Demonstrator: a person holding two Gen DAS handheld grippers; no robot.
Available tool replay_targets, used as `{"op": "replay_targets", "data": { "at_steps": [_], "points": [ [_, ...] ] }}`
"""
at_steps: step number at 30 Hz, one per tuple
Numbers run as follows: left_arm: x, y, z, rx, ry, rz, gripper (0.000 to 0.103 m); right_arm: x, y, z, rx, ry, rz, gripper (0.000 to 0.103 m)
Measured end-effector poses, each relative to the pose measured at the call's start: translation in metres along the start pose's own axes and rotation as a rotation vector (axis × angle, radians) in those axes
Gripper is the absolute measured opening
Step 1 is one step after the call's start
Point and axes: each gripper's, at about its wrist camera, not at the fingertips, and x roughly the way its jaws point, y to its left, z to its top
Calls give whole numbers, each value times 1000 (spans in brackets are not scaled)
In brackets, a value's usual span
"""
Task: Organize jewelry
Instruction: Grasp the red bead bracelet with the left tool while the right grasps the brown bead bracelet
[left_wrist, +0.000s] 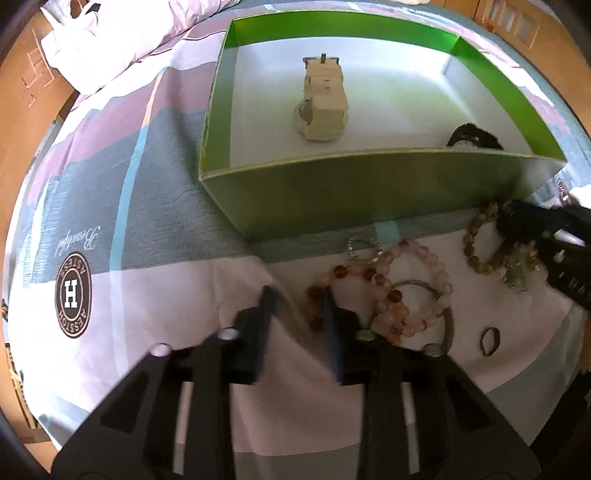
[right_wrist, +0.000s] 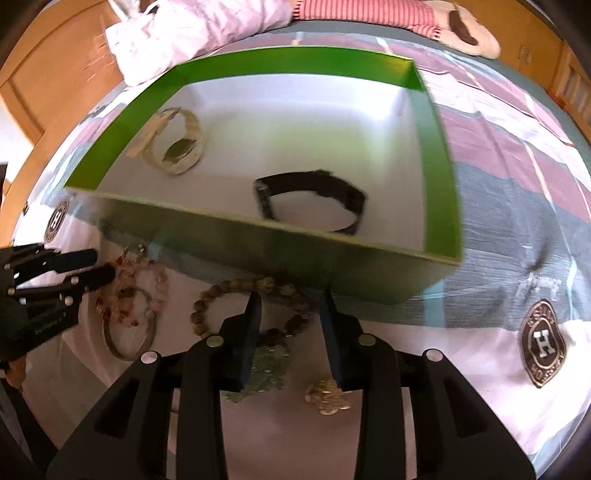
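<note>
left wrist view: left tongs (left_wrist: 297, 302) narrowly spread and blurred, tips pointing steeply down at the bedspread (left_wrist: 166, 332); no pinch that I can see.
target, left: amber-and-pink bead bracelet (left_wrist: 354, 280) lies flat just right of the tips; its left arc sits in the gap, against the right finger.
beyond it: pink bead bracelet (left_wrist: 424, 280) overlapping it, metal bangle (left_wrist: 448, 321) and small ring (left_wrist: 489, 341) further right.
right tongs (right_wrist: 290, 306): spread, nothing pinched, tips over the brown bead bracelet (right_wrist: 236, 291).
target, right: this loop lies flat, with its far arc close to the box wall; a green pendant (right_wrist: 269, 369) and gold charm (right_wrist: 327, 397) lie nearer the camera.
nearer hand: left for the amber and pink pile, right for the brown beads.
drop spot: green box (left_wrist: 332, 192) dead ahead of both, holding a cream watch (left_wrist: 325, 107) and black watch (right_wrist: 314, 199).
writing: round brown badge (left_wrist: 72, 295) with large "H", script "Beautiful" beside it; ring lettering unclear.
</note>
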Motion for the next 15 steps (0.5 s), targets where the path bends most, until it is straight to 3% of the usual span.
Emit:
{"op": "replay_targets", "data": {
  "at_steps": [1, 4, 6, 9, 15],
  "points": [
    [-1, 1, 1, 2, -7, -7, 11, 1, 2, 0, -8, 0, -3, 33],
    [-3, 3, 1, 5, -19, -9, 8, 3, 9, -1, -59, -4, -27, 32],
    [-6, 6, 2, -5, -27, -20, 8, 3, 13, -2, -76, 5, -35, 12],
    [-12, 10, 3, -20, -44, -26, 7, -2, 11, 0, -72, 9, -8, 11],
    [-16, 32, 4, -103, -42, -26, 7, -8, -8, 2, 3, 7, -45, 11]
  ]
}}
